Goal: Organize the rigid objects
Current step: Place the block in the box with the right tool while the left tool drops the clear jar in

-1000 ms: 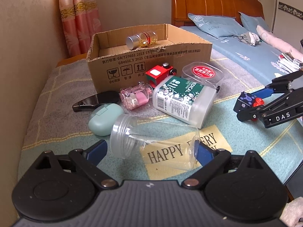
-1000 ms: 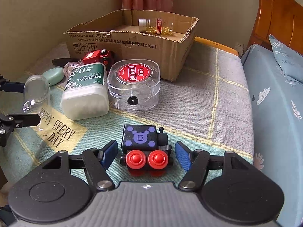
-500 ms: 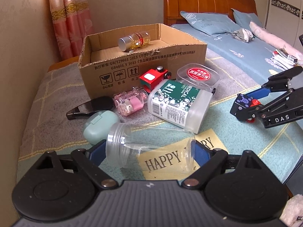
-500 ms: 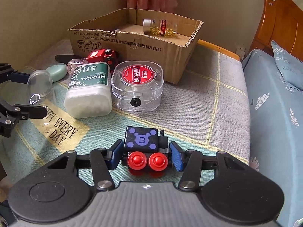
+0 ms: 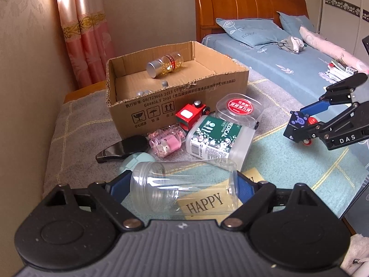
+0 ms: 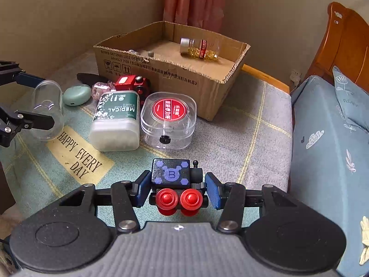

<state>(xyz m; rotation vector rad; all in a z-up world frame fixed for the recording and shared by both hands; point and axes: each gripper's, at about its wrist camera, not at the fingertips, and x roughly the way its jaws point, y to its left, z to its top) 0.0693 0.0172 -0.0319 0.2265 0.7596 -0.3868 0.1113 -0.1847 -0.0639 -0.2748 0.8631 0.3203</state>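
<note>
My left gripper [image 5: 183, 185] is shut on a clear plastic jar [image 5: 184, 190], held sideways by its ends and lifted off the blanket; the jar also shows in the right wrist view [image 6: 47, 109]. My right gripper [image 6: 176, 188] is shut on a black toy train with red wheels [image 6: 176, 184], raised above the blanket; it also shows in the left wrist view [image 5: 299, 125]. The open cardboard box [image 5: 180, 97] stands behind, holding a pill bottle [image 5: 165, 65].
On the blanket before the box lie a red toy train [image 5: 192, 115], a green "MEDICAL" swab tub [image 5: 219, 140], a clear case with red label [image 6: 169, 121], a pink bottle [image 5: 167, 143], a mint case [image 6: 77, 94] and a black handle [image 5: 122, 149]. The bed lies right.
Both grippers closed on their objects and lifted them: the left on the clear jar, the right on the black toy train. Both moved up and closer to the box.
</note>
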